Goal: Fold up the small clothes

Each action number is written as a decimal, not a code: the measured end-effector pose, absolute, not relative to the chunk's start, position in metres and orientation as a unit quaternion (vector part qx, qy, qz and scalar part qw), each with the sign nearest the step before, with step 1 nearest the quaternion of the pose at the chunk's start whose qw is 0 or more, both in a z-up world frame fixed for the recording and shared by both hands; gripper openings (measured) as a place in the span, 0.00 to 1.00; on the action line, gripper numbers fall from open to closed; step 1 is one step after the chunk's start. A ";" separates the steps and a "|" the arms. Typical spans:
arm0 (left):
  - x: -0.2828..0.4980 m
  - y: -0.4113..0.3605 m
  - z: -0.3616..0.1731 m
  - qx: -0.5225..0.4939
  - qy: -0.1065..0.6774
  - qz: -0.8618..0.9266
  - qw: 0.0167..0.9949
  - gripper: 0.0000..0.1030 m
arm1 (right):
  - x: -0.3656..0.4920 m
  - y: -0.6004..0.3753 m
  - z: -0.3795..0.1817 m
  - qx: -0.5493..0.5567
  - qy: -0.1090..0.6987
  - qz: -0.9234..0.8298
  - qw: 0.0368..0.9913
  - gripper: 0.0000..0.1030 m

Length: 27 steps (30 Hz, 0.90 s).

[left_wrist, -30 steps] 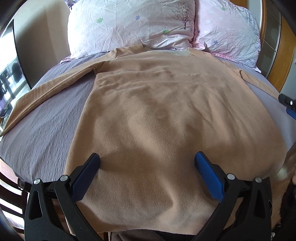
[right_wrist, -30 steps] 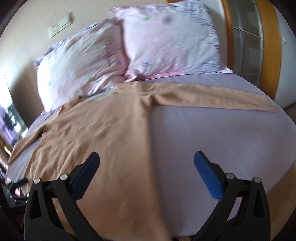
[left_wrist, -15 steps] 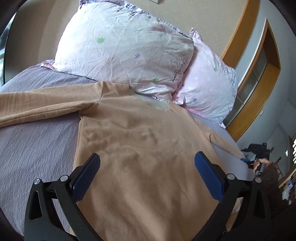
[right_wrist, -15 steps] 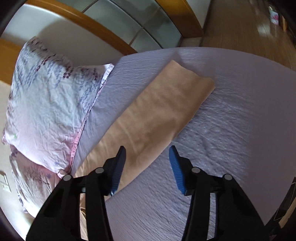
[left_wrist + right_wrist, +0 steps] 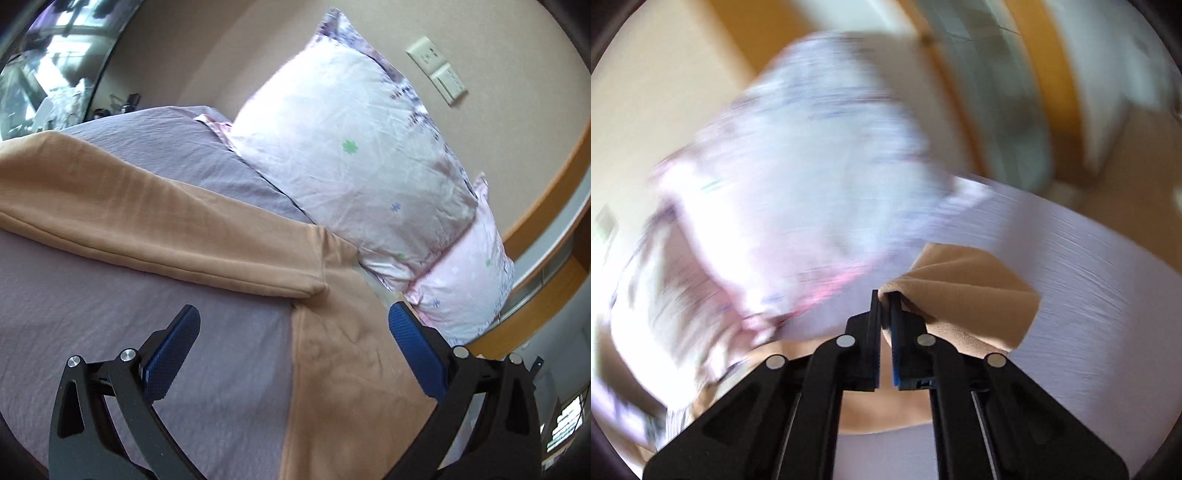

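A tan long-sleeved shirt (image 5: 343,373) lies flat on the grey-purple bed sheet (image 5: 110,317), its left sleeve (image 5: 147,221) stretched out to the left. My left gripper (image 5: 291,332) is open and empty, hovering above the armpit where sleeve meets body. In the blurred right wrist view, my right gripper (image 5: 884,295) is shut on the end of the shirt's right sleeve (image 5: 964,291), which is lifted and bunched above the sheet (image 5: 1089,295).
Two floral pillows (image 5: 351,147) lean at the head of the bed and show blurred in the right wrist view (image 5: 798,206). A wooden headboard frame (image 5: 546,206) and a wall with a switch plate (image 5: 436,70) stand behind.
My right gripper closed on the right sleeve's end and lifted it, swinging fast. My left gripper moved left and forward, from over the shirt's body to the left armpit.
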<state>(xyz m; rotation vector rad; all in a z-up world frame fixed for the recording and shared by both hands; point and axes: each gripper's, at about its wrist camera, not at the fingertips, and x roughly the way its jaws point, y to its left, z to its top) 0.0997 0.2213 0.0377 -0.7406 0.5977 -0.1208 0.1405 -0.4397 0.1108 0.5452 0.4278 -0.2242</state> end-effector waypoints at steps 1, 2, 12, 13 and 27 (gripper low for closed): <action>0.100 0.230 0.037 -0.366 0.285 -0.046 0.885 0.99 | 0.153 -0.405 0.126 0.237 0.205 -0.068 0.947 0.04; 0.099 0.238 0.036 -0.375 0.283 -0.032 0.882 0.99 | 0.166 -0.361 0.139 0.202 0.205 -0.015 0.958 0.04; 0.078 0.294 0.026 -0.434 0.277 0.062 0.855 0.99 | 0.229 -0.064 0.058 -0.018 0.417 0.285 0.863 0.50; 0.078 0.299 0.025 -0.436 0.278 0.069 0.853 0.99 | 0.228 -0.066 0.059 -0.017 0.408 0.283 0.868 0.58; 0.085 0.368 -0.013 -0.554 0.278 0.141 0.772 0.67 | 0.199 -0.170 0.079 0.074 0.360 0.226 0.902 0.83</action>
